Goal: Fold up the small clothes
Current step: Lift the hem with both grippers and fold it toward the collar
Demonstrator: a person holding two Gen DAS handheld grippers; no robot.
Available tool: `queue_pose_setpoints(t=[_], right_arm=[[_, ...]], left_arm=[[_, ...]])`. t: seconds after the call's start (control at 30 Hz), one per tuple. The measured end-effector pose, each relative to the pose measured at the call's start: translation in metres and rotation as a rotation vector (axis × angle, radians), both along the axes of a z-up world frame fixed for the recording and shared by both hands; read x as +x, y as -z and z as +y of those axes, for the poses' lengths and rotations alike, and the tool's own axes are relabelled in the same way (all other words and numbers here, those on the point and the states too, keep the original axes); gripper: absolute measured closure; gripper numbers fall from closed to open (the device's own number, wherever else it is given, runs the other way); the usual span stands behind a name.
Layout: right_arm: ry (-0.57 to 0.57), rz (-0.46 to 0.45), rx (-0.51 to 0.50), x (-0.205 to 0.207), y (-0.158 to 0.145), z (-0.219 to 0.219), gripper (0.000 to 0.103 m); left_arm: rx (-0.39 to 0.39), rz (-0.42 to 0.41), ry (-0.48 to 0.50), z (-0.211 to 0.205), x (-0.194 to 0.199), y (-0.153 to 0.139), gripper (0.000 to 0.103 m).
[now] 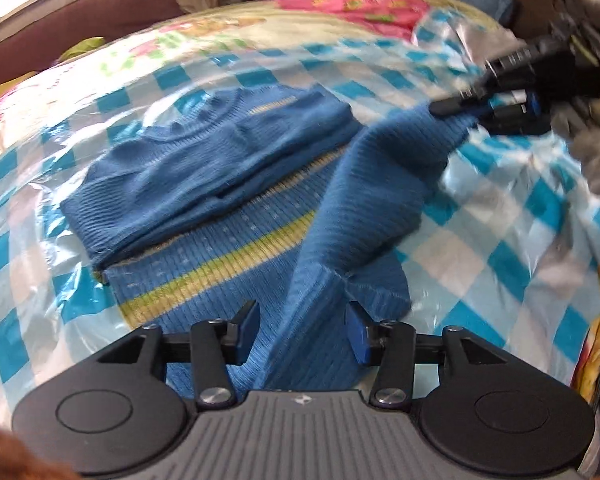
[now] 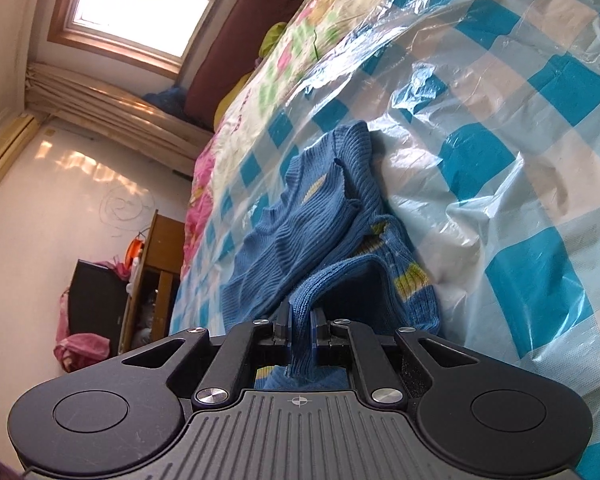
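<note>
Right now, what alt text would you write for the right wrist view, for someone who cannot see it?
The right gripper is shut on a ribbed edge of a blue knit sweater, which lies rumpled on a blue-and-white checked plastic sheet covering a bed. A bright window and a wooden cabinet are visible beyond, tilted sideways.

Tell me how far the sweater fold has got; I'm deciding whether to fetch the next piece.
Roughly midway. Done: one sleeve lies folded across the blue sweater on the checked plastic sheet. In hand: the right gripper is shut on the other sleeve's cuff, stretched across the body; the left gripper is open with knit between its fingers. Left: laying that sleeve flat and folding the striped hem up.
</note>
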State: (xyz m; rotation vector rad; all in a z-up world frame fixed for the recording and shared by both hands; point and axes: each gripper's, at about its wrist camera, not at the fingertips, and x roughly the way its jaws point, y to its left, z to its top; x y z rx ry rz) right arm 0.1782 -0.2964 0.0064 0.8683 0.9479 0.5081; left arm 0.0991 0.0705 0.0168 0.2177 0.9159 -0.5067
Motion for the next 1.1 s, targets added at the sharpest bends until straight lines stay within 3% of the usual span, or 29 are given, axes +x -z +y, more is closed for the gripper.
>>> queue_pose_setpoints(t=[0.07, 0.13, 0.17, 0.33, 0.63, 0.93, 1.1], right_arm=[[0.001, 0.002, -0.002, 0.0, 0.0, 0.0, 0.094], [0.0, 0.002, -0.006, 0.001, 0.0, 0.001, 0.094], [0.0, 0.002, -0.008, 0.001, 0.001, 0.001, 0.094], [0.0, -0.007, -0.006, 0.003, -0.003, 0.001, 0.094], [0.027, -0.053, 0.024, 0.018, -0.02, 0.002, 0.094], [0.079, -0.131, 0.04, 0.064, -0.047, 0.008, 0.094], [0.117, -0.138, 0.025, 0.108, -0.045, 0.02, 0.094]], left_arm=[[0.055, -0.02, 0.026, -0.007, -0.003, 0.005, 0.054], [0.132, -0.024, 0.022, -0.014, -0.004, 0.013, 0.08], [0.14, -0.011, 0.01, -0.015, -0.004, 0.014, 0.087], [0.041, -0.03, -0.055, -0.001, -0.007, -0.003, 0.089], [-0.291, -0.073, -0.239, 0.056, 0.005, -0.05, 0.091], [-0.446, -0.197, -0.461, 0.117, 0.063, -0.062, 0.091], [-0.465, -0.19, -0.578, 0.14, 0.109, -0.039, 0.091]])
